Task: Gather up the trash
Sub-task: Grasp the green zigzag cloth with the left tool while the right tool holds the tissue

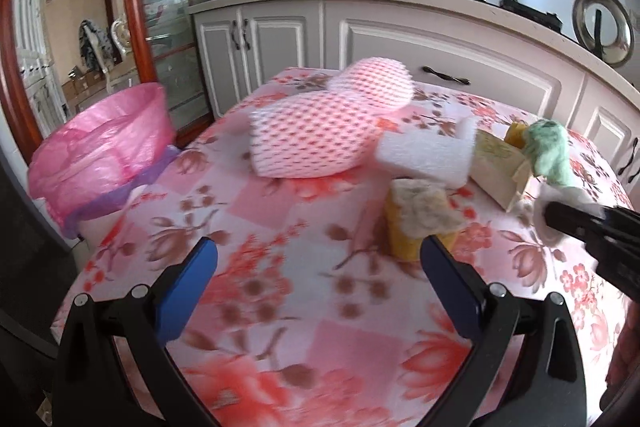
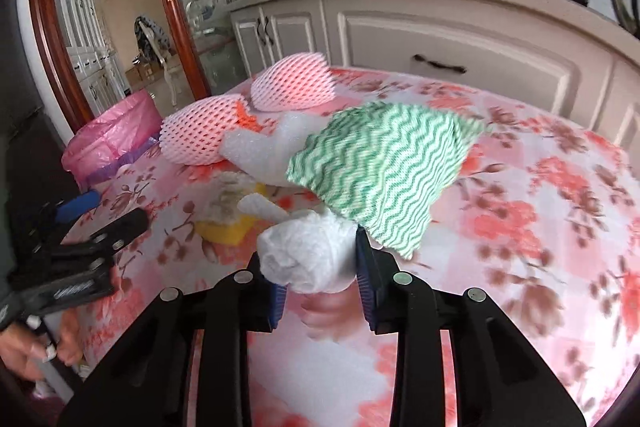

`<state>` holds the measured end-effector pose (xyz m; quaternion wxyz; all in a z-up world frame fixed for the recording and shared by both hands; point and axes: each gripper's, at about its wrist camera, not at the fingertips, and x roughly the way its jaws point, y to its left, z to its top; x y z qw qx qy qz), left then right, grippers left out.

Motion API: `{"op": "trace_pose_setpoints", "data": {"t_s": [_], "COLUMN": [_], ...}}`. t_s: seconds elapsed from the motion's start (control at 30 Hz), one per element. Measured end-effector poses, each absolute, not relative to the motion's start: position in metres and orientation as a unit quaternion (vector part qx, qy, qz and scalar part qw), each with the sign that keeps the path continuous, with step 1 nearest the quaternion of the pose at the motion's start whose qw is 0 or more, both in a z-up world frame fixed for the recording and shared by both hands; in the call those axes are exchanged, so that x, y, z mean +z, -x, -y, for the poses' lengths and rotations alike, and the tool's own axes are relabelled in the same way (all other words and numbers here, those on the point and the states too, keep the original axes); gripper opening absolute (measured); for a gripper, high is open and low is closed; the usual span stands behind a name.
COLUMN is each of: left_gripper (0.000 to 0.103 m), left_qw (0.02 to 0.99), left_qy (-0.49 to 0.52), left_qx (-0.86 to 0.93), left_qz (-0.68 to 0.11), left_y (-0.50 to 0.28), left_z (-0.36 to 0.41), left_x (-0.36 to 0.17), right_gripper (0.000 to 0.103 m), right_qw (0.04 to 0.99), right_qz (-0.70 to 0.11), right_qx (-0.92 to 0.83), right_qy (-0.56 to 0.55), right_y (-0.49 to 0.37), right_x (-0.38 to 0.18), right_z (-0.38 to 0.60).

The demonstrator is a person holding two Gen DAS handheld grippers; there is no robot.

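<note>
Right gripper [image 2: 320, 263]: blue pads pinching a crumpled white plastic wad [image 2: 308, 259], soft and wrinkled, bulging out above the fingertips. A green-and-white wavy-striped cloth [image 2: 384, 167], thin and limp, hangs from the wad toward 1 o'clock, clear of the pads.

Left gripper [image 1: 318, 267]: blue flat fingers spread wide, nothing between them, over the table [image 1: 280, 267] with its fuzzy pink floral cover.

Items on the table, left wrist view:
- yellow sponge [image 1: 420, 219] with a frayed grey scouring top, blocky, just beyond the right-hand fingertip at 1 o'clock;
- white foam block [image 1: 424, 155], rectangular, beyond the sponge;
- two pink foam fruit nets [image 1: 320, 139], diamond mesh, puffy, at 12 o'clock, well apart from the gripper;
- cream cardboard box [image 1: 500, 167], at 2 o'clock.

Bin with pink plastic liner [image 1: 100, 155], glossy and creased, beside the table edge at 10 o'clock.
</note>
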<state>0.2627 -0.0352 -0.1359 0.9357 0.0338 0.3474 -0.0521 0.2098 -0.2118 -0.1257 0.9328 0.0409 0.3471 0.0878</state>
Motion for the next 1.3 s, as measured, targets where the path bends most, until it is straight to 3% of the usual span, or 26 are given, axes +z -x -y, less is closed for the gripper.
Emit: {"op": "trace_pose_setpoints", "data": {"t_s": [0.4, 0.7, 1.3], "left_gripper": [0.098, 0.098, 0.098], "left_qw": [0.931, 0.937, 0.918], "left_qy": [-0.054, -0.111, -0.138], "left_qx": [-0.073, -0.153, -0.246], "left_qz": [-0.354, -0.294, -0.278], "left_y": [-0.282, -0.242, -0.181], "left_z": [0.103, 0.177, 0.262], "left_x": [-0.143, -0.118, -0.112], "right_gripper": [0.030, 0.031, 0.032], "right_qw": [0.934, 0.924, 0.919], "right_qz": [-0.348, -0.373, -0.381], "right_qx": [0.041, 0.034, 0.026], "right_qy": [-0.071, -0.072, -0.100], "right_y": [-0.149, -0.111, -0.034], "right_x": [-0.133, -0.153, -0.169], "right_z": [0.269, 0.287, 0.328]}}
